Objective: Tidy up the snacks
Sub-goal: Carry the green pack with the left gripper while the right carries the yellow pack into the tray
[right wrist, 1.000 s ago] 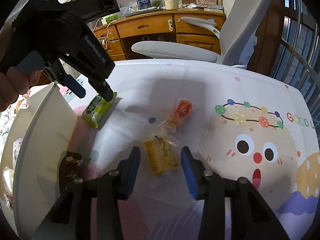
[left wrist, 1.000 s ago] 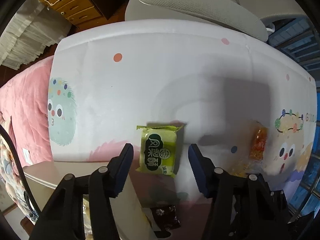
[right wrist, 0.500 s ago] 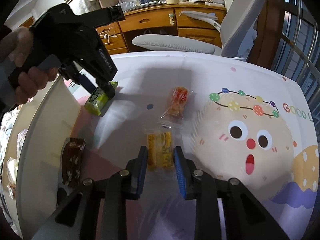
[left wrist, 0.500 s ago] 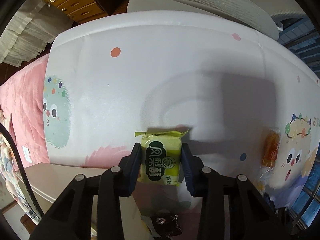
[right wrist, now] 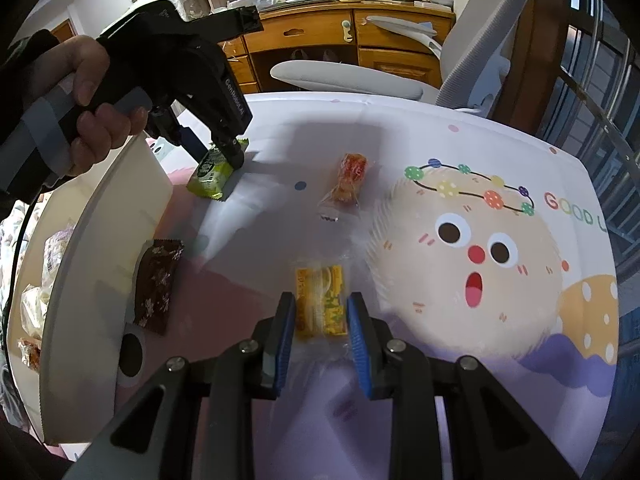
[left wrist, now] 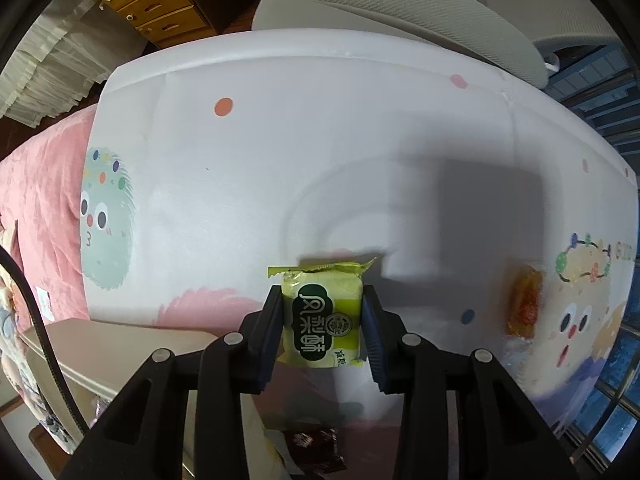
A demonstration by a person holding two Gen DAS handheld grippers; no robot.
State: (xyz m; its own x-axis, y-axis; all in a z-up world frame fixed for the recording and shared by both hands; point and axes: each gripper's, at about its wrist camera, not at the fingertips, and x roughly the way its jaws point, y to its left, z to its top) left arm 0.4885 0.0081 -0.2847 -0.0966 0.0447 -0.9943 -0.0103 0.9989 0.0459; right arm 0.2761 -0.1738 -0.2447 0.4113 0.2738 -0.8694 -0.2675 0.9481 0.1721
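The left gripper points down at the tabletop with its two blue-padded fingers pressed against the sides of a green snack packet, which sits clamped between them just above the printed table cover. The right gripper has its pads closed on the sides of a yellow snack packet in a clear wrapper, near the front middle of the cover.

In the right wrist view a hand holds the left gripper's black body by its grey handle at the upper left, with the green packet under its tips close to the rim of a white tray. A dark brown snack packet lies partly over that rim, between the tray and the yellow packet. An orange snack packet lies alone farther back on the cover, well apart from both grippers. Several wrapped snacks lie inside the tray at the far left.

Behind the table stands a grey office chair, and behind that a wooden desk with clutter on top.

The green packet carries large white Chinese characters on a dark green label. The left gripper's body bears small white lettering, too small to read surely. The cover shows a round cartoon face and the coloured letters "GOOD" at the right edge.
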